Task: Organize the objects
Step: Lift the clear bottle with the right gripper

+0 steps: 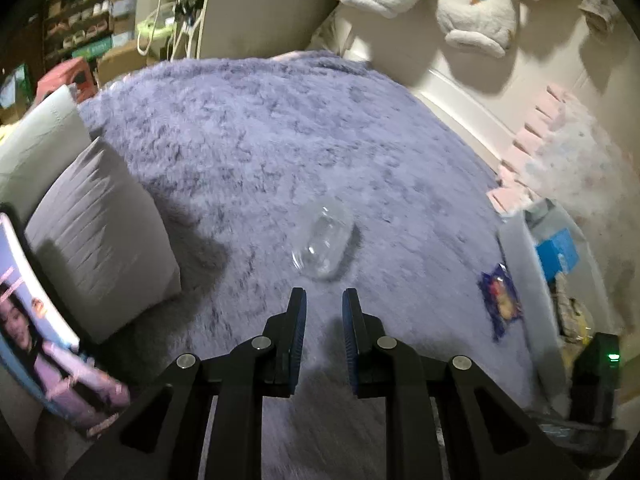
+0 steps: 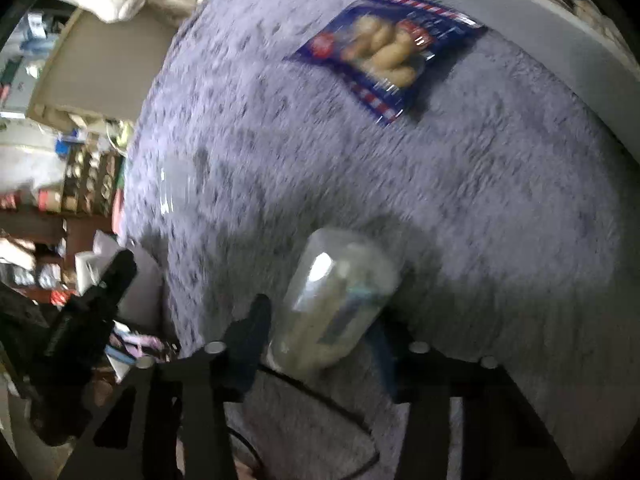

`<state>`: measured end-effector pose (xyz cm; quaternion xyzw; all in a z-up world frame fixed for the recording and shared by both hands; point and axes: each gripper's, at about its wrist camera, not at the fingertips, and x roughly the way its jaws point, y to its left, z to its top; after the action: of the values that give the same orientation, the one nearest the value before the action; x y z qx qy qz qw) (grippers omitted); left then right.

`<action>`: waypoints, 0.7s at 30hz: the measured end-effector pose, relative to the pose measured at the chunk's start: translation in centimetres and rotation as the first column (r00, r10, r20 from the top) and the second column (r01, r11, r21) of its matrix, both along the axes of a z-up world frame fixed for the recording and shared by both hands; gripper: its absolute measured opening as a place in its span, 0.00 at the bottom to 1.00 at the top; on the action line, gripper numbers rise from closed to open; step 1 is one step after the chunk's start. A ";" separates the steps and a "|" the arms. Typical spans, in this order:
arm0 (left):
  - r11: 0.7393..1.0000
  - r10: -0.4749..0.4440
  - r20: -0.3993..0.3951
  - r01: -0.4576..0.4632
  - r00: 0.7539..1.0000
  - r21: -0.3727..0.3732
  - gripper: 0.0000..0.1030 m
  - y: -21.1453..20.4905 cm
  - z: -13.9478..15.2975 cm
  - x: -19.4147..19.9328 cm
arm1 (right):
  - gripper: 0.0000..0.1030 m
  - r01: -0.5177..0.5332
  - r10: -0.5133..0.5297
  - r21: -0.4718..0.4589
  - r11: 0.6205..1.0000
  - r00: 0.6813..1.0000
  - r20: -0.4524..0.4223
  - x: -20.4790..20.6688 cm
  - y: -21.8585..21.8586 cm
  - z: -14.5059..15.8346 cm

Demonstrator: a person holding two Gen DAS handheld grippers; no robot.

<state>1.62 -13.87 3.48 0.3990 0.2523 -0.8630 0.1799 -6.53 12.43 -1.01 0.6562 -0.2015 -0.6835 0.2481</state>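
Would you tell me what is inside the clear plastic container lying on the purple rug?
The clear container looks empty: the purple rug shows through its walls, and nothing is visible inside. The patch of rug directly beneath it cannot be checked, and glare blurs part of its interior.

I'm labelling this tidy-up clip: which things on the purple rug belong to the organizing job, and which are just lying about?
Job:
- clear container
- clear jar, between the right hand-held gripper fingers
- blue snack packet
- grey bin

Lying about:
- grey cushion
- plush toys
- poster
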 end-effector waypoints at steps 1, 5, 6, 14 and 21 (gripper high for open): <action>0.999 0.013 -0.012 -0.014 1.000 -0.031 0.16 -0.2 -0.3 -0.2 | 0.40 0.006 -0.006 0.003 1.000 1.000 -0.009 -0.1 0.2 0.1; 0.995 0.045 -0.048 -0.049 0.998 -0.081 0.16 -0.9 -1.8 -1.4 | 0.39 0.015 -0.014 0.024 1.000 0.998 -0.069 -0.5 0.1 0.6; 0.995 0.038 -0.054 -0.043 0.998 -0.088 0.16 -0.9 -2.0 -1.7 | 0.39 0.016 -0.013 0.028 0.999 0.996 -0.086 -0.6 -0.1 0.7; 0.986 -0.083 -0.139 0.061 0.987 -0.157 0.20 0.1 -2.8 -4.7 | 0.37 0.038 -0.026 0.057 0.998 0.980 -0.196 -1.2 -0.3 2.1; 0.988 -0.007 -0.098 -0.008 0.995 -0.156 0.37 -0.7 -3.7 -5.1 | 0.36 0.020 -0.012 0.040 0.999 0.983 -0.183 -1.4 -0.6 1.7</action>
<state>-3.53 -14.58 -0.21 0.3408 0.1925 -0.8986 0.1982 -7.98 11.85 0.73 0.5941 -0.1691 -0.7469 0.2463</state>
